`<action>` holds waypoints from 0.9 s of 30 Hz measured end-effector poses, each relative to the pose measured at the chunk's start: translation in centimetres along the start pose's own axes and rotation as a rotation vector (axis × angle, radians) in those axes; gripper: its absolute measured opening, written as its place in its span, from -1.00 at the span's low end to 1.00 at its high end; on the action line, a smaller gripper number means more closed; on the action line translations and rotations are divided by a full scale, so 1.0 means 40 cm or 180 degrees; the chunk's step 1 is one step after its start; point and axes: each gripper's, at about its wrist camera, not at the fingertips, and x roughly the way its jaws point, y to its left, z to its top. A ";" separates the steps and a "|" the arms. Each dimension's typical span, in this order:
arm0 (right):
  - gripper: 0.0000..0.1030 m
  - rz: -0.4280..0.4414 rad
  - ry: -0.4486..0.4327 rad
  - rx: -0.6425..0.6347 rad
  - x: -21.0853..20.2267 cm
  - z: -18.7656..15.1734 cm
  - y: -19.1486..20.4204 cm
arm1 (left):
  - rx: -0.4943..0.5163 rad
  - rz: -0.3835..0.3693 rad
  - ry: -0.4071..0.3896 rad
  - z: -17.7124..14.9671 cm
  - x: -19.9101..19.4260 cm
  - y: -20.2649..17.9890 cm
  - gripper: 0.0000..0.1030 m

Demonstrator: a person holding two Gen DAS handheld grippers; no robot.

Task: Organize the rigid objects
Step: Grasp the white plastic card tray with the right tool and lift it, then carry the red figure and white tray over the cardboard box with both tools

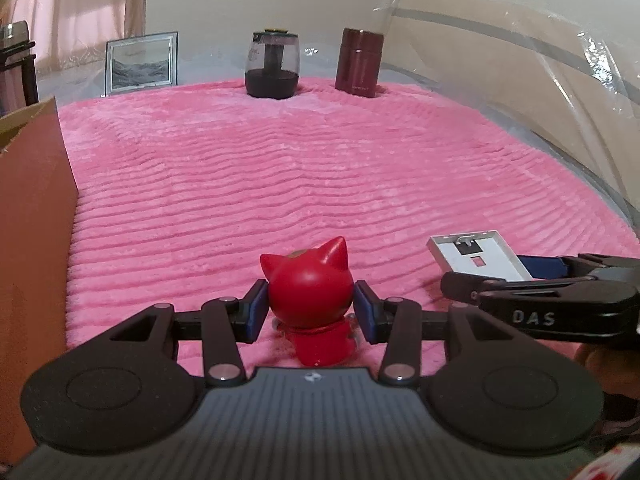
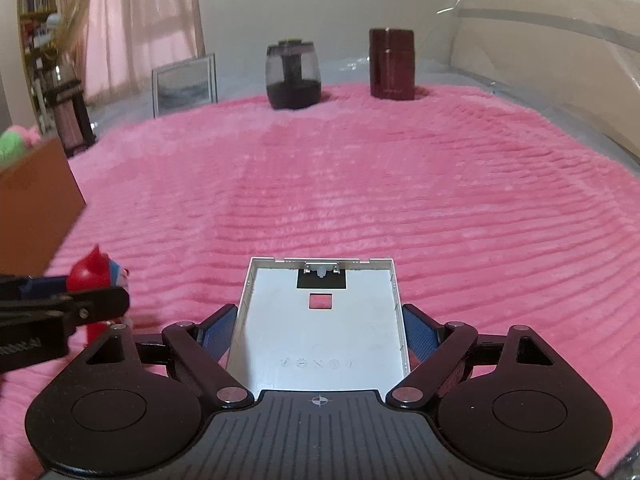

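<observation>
The red toy [image 1: 310, 300] is a glossy cat-eared figurine with a round head and small red body, standing upright on the pink rug [image 1: 280, 184]. The tray [image 2: 320, 328] is a shallow grey-white metal shell with a raised rim, a square hole and a black patch near its far edge.

At the rug's far edge stand a dark jar [image 1: 273, 65] at 12 o'clock and a maroon flask [image 1: 360, 63] at 1 o'clock, well apart from both tools. A framed picture [image 1: 142, 63] leans at 11 o'clock. A cardboard box [image 1: 34, 216] sits along the rug's left side at 9 o'clock. Clear plastic film [image 1: 560, 52] hangs at 2 o'clock. Nothing lies between the tools and the far items.

The left gripper [image 1: 310, 310] clamps the toy's head between its blue pads [image 1: 256, 312], the toy sitting at 12 o'clock, right at the fingertips. The right gripper [image 2: 320, 332] has its pads against the tray's two long sides, gripping it; the tray extends forward to 12 o'clock. From the left view, the tray lies at 3 o'clock, near the toy.
</observation>
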 end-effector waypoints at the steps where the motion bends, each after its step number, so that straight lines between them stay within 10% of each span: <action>1: 0.61 0.0018 -0.0020 0.0022 -0.016 -0.001 0.001 | 0.0006 -0.0009 -0.0016 -0.001 -0.010 -0.003 -0.22; 27: 0.61 0.0544 -0.0549 -0.0257 -0.283 0.058 0.190 | 0.0018 -0.0067 -0.0566 0.030 -0.368 0.081 -0.22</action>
